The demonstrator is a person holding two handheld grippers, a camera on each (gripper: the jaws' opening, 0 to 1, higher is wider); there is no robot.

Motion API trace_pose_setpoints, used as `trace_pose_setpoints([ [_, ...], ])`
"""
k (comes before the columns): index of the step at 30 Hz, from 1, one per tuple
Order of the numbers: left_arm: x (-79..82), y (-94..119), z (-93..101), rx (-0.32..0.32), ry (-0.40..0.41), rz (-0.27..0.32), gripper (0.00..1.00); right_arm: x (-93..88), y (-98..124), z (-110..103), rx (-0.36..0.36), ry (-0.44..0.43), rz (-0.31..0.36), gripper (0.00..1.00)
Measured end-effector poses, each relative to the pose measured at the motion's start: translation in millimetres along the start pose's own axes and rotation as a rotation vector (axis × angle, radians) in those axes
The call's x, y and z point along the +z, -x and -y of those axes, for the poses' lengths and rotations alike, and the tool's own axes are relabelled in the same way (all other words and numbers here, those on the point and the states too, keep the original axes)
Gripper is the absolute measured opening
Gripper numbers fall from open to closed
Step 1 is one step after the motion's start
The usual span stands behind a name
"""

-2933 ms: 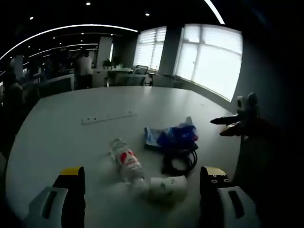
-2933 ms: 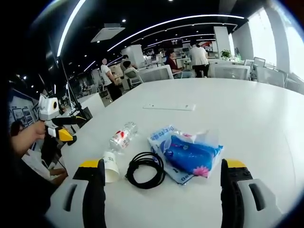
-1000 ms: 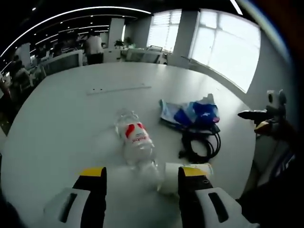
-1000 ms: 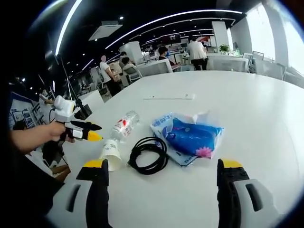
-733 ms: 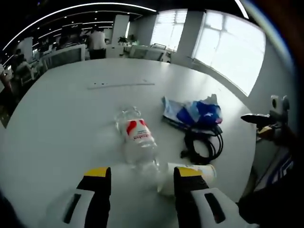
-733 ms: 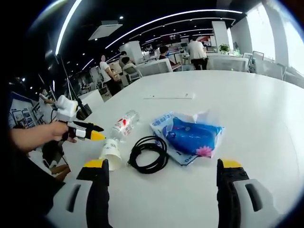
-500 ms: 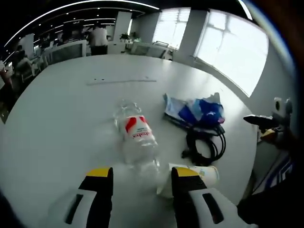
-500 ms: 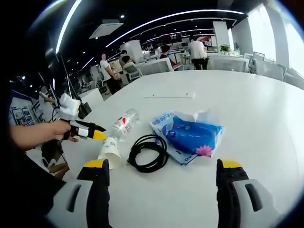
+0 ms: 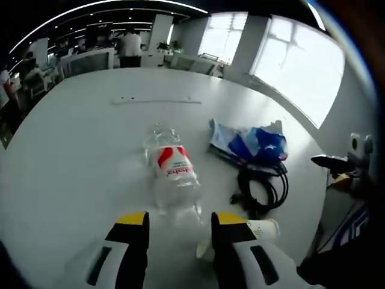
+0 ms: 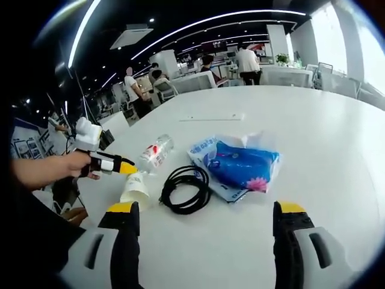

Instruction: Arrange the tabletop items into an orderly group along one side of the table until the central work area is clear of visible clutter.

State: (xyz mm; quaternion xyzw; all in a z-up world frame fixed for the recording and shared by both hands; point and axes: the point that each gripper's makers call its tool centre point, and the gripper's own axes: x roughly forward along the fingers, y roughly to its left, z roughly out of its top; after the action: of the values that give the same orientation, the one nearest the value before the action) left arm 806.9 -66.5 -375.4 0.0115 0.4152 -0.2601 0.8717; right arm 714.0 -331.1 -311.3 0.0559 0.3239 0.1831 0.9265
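White table (image 9: 72, 144) with a clear bottle (image 9: 172, 174), paper cup (image 10: 135, 188), black cable (image 10: 185, 189) and blue bag (image 10: 240, 162).
The bottle looks empty, lying flat. The left gripper (image 9: 178, 226) is partly open near it. The right gripper (image 10: 204, 217) is wide open, holding nothing.

Two opposed close views, shared bottle (image 9: 173, 174)

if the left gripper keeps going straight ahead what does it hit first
Most likely the clear water bottle, lying on the table right beyond the left gripper and in line with its gap. The paper cup sits just off to one side.
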Motion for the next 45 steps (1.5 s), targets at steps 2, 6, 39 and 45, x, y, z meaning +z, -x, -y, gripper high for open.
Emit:
trace_pose_setpoints([
  [2, -1.4, -1.0, 0.0, 0.001, 0.000, -0.004, 0.39, -0.6, 0.0, -0.5, -0.001, 0.002, -0.003, 0.88],
  [6, -6.4, -3.7, 2.4, 0.000, -0.005, -0.022, 0.39, -0.8, -0.2, 0.1, -0.002, -0.001, -0.004, 0.87],
  [39, -28.9, -20.7, 13.9, -0.009, 0.056, -0.155, 0.24, -7.7, -1.4, 5.8, -0.030, -0.023, -0.012, 0.85],
  [45, -30.3, -20.0, 12.8, 0.008, 0.081, -0.170, 0.23, -8.1, -0.7, 5.7, -0.034, -0.027, -0.009, 0.84],
])
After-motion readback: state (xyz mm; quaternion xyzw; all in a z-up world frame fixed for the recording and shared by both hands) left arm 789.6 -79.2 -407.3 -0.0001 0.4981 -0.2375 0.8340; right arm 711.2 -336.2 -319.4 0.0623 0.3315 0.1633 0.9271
